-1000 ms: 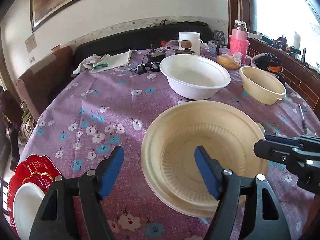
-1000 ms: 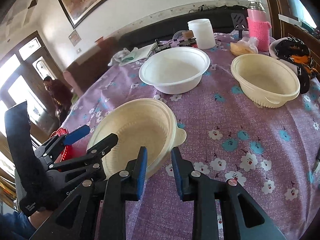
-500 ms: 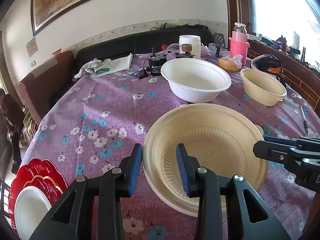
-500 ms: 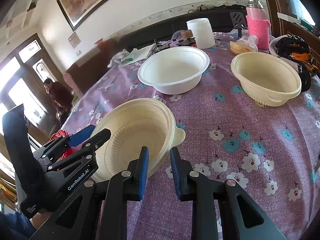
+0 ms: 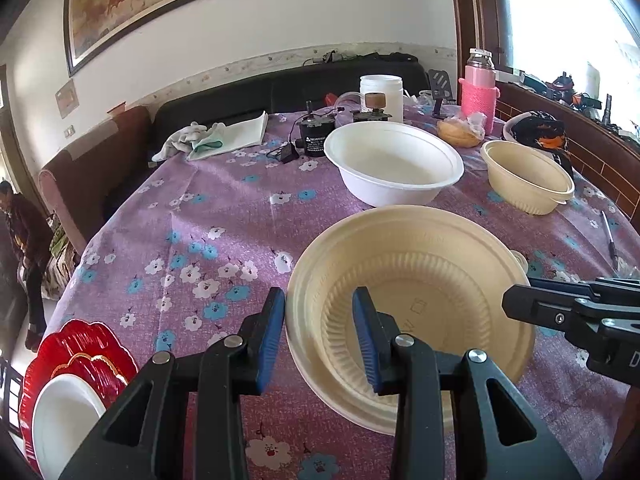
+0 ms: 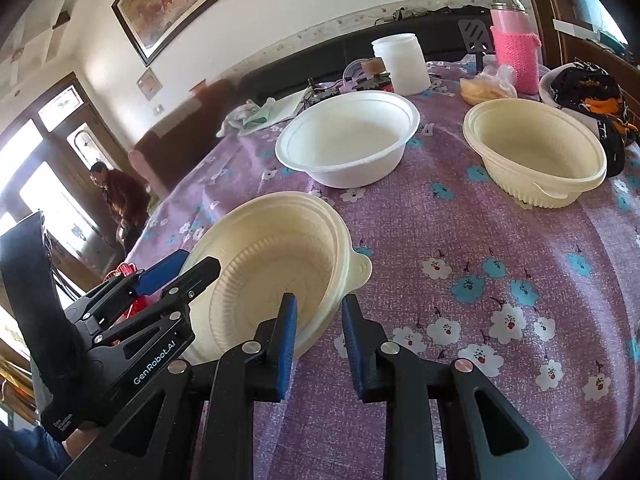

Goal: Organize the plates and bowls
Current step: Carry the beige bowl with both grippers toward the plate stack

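My left gripper (image 5: 320,334) straddles the near-left rim of the cream bowl (image 5: 412,304) — one blue pad outside the wall, the other inside — and the fingers are nearly together, though I cannot tell whether they have the rim truly pinched or merely bracket it. My right gripper (image 6: 318,336) does the same on the opposite rim of that bowl, just beside its small tab handle, fingers close on either side of the wall; whether the pads bite I cannot tell here either. The bowl looks like two or more nested together, its edge showing doubled layers, and it sits on the purple flowered tablecloth (image 5: 208,216).

Beyond the cream bowl, farther up the table, stands a white bowl (image 5: 394,162), and to the right of that a second cream bowl (image 5: 528,176), both apart from each other and from the one I hold. To the left of my bowl, at the table's near corner, a white plate (image 5: 66,420) lies on red plates (image 5: 80,348).

As I judge it, the sorting is partly done — plates already stacked at the corner, some bowls nested — while the white bowl and the far cream bowl remain loose and need gathering.
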